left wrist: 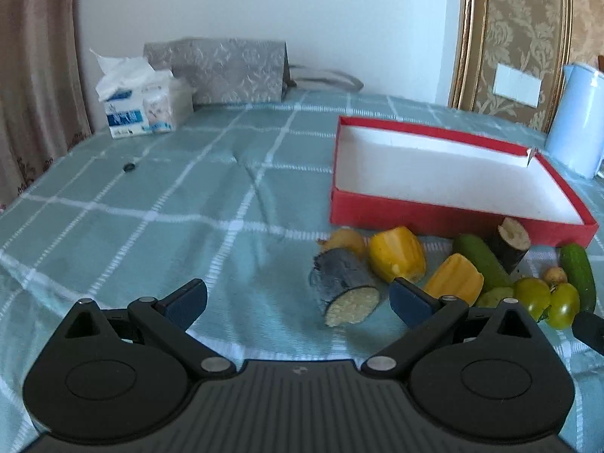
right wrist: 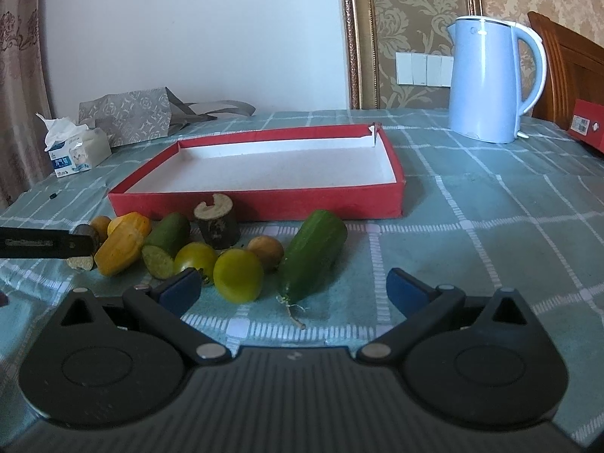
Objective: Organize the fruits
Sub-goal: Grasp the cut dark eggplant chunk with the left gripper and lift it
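Note:
A shallow red box (left wrist: 415, 215) (right wrist: 264, 202) with a white inside lies empty on the checked cloth. In front of it sits a cluster of produce. My left gripper (left wrist: 298, 302) is open, low over the cloth, and a dark cut chunk (left wrist: 345, 290) lies just ahead, near its right finger. Yellow pieces (left wrist: 396, 258) (right wrist: 120, 249) lie beyond. My right gripper (right wrist: 293, 290) is open, with a whole cucumber (right wrist: 315, 253) and a green tomato (right wrist: 238, 273) right ahead of its fingers. A cut cucumber piece (right wrist: 166, 245), a dark stump (right wrist: 219, 222) and a brown round fruit (right wrist: 266, 251) sit behind.
A pale blue kettle (right wrist: 487, 79) stands behind the box at the right. A tissue pack (left wrist: 139, 105) and a grey patterned bag (left wrist: 234, 71) sit at the far left by the wall. Another red box (right wrist: 587, 128) lies at the right edge. A small black object (left wrist: 129, 167) lies on the cloth.

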{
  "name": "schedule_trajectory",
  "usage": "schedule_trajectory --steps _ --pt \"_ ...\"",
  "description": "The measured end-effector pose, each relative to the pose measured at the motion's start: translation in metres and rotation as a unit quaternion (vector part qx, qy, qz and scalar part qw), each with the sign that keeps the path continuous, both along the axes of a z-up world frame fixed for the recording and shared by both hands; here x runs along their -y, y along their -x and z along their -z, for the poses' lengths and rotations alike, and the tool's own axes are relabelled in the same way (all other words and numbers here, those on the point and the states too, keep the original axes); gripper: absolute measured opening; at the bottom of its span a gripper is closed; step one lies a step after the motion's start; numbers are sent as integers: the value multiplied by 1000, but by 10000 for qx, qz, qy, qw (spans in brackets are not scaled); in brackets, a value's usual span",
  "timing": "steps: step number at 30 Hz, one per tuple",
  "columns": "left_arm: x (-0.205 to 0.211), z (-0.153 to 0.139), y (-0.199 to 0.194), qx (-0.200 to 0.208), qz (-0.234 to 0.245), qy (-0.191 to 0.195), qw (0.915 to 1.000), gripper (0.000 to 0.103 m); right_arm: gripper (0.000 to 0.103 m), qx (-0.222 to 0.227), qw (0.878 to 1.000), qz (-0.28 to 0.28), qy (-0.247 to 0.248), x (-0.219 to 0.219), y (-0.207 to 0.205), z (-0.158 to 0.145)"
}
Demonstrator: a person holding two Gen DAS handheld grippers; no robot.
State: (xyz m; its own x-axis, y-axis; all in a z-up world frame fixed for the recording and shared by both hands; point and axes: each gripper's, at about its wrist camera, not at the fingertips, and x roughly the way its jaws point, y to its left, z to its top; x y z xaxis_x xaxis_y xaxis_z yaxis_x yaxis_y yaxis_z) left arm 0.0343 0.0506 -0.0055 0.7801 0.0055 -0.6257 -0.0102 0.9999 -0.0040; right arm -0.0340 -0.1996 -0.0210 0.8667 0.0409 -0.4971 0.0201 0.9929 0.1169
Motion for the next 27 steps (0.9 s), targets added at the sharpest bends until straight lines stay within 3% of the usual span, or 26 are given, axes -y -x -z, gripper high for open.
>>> schedule_trajectory --steps 5,7,10,12,15,27 --pt "3 6 -7 -87 -159 50 9998 102 103 -33 10000 -21 -32 1 -1 1" --pt "3 8 -8 -127 -187 116 9997 97 103 -43 10000 -42 -32 1 -1 1" --pt "5 9 -8 -142 -223 37 9996 81 103 -45 9999 -71 -56 0 -1 1" --pt "8 8 -5 -70 -194 -55 9998 55 103 -42 9999 -72 -58 0 -1 1" --pt "9 6 -5 -44 -179 -50 9998 43 103 -24 9999 -77 -85 1 0 0" --pt "4 1 6 329 21 200 9993 40 103 23 9999 -51 -90 1 1 0"
